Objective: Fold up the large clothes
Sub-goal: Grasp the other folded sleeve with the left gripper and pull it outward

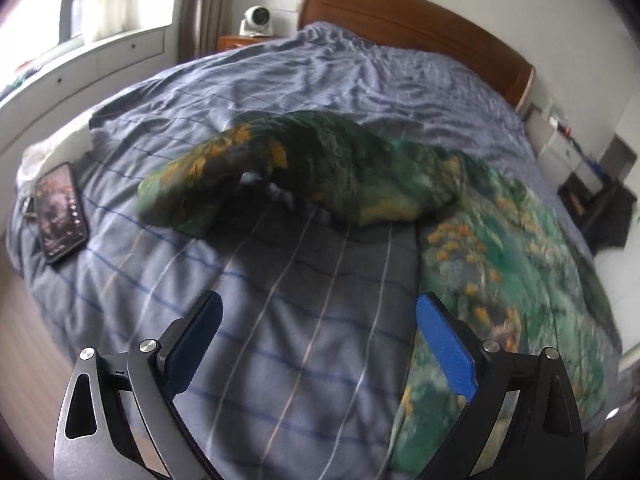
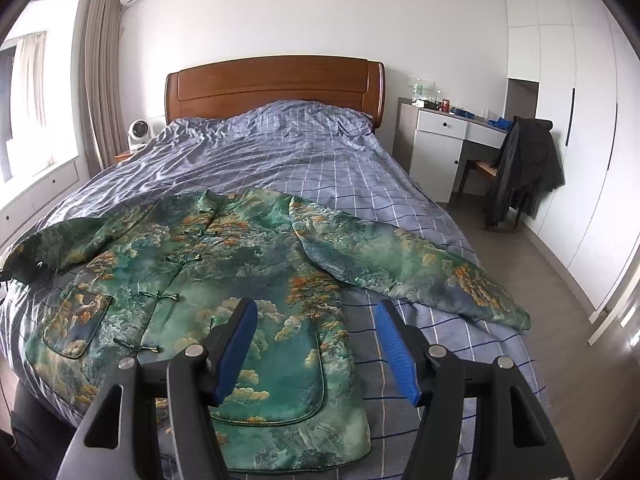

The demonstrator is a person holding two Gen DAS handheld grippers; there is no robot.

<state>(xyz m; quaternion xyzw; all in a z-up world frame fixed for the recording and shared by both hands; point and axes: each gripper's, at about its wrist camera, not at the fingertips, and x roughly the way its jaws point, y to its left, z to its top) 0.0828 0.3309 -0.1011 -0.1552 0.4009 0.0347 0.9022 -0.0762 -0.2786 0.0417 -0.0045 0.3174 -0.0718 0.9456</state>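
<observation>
Through the left wrist view, your left claw (image 1: 318, 344) is spread wide with nothing between its pads, over bare checked duvet (image 1: 280, 320); the green brocade jacket (image 1: 500, 264) lies just to its right, and one sleeve (image 1: 248, 168) ahead looks blurred and bunched. Grab there blindly and you may pinch duvet along with cloth. A phone (image 1: 60, 216) sits far left; dragging the bedding could tip it off. Through the right wrist view, your right claw (image 2: 316, 348) is also spread and empty, above the jacket's hem (image 2: 280, 432). The other sleeve (image 2: 420, 272) trails ahead-right toward the bed edge; slippery fabric may slide off.
</observation>
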